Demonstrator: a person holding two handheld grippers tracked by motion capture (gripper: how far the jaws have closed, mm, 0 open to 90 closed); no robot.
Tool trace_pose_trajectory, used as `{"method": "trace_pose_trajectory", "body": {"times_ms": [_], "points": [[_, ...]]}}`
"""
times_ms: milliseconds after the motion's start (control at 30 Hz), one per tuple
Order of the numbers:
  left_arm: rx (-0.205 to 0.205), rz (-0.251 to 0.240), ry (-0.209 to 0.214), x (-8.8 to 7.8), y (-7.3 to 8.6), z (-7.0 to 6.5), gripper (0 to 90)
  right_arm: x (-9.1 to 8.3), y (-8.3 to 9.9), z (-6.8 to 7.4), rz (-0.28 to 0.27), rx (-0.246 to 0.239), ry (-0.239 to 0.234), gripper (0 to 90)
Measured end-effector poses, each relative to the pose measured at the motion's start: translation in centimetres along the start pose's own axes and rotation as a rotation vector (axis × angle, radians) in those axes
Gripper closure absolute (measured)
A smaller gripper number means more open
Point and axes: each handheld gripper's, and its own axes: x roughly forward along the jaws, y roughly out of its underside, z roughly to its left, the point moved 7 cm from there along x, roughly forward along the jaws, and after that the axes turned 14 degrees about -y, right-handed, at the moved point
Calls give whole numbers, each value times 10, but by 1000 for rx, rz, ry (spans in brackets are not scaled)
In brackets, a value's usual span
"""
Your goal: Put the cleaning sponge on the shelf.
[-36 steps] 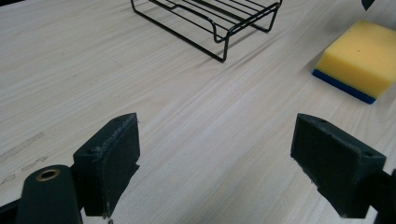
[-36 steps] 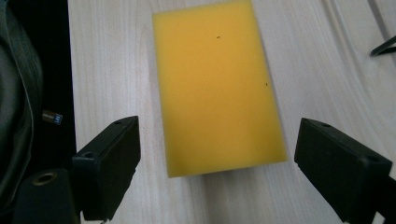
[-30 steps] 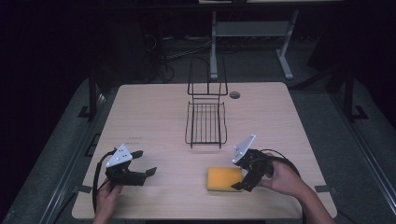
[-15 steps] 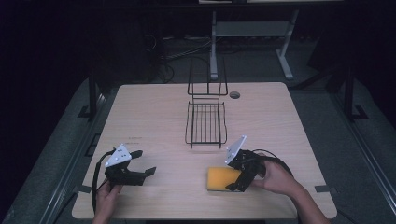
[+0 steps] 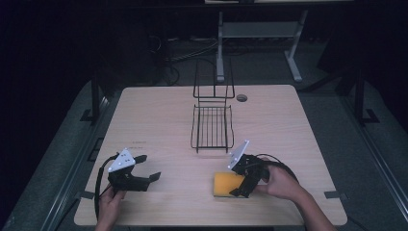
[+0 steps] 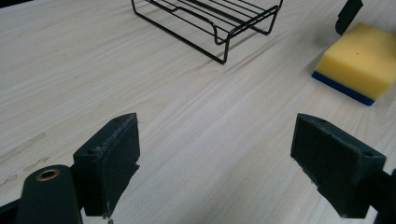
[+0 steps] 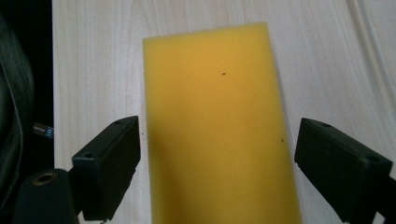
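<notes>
One sponge [image 5: 226,185] lies flat on the wooden table [image 5: 163,115], near the front edge and right of the middle. Its top is plain yellow foam with a couple of tiny dark specks; in the left gripper view a thin blue layer runs along its underside. It is a rectangular block, clearly longer than wide. In the right gripper view its long axis runs straight away from the jaws, lined up with the way that gripper points.

The right gripper [image 5: 244,180] sits over the sponge's right end with its jaws spread wide, one on each side of the yellow block, neither one touching it as far as I can see. The left gripper [image 5: 147,172] rests at the front left of the table, well apart from the sponge, its jaws also spread wide with bare wood between them.

There are two grippers, one sponge, and one black wire rack [image 5: 212,126] standing behind the sponge near the table's middle.
</notes>
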Motion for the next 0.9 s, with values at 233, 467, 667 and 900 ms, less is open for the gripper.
{"method": "trace_pose_trajectory", "body": {"times_ms": [233, 467, 667, 900], "points": [[0, 0, -2, 0, 0, 0, 151, 5, -1, -1, 12, -7, 9, 137], [-1, -1, -3, 0, 0, 1, 151, 12, 0, -3, 37, -9, 12, 138], [2, -1, -4, 0, 0, 0, 150, 16, 1, -3, 39, -9, 4, 138], [1, 0, -3, 0, 0, 1, 151, 19, 1, -2, 49, -7, 2, 144]]}}
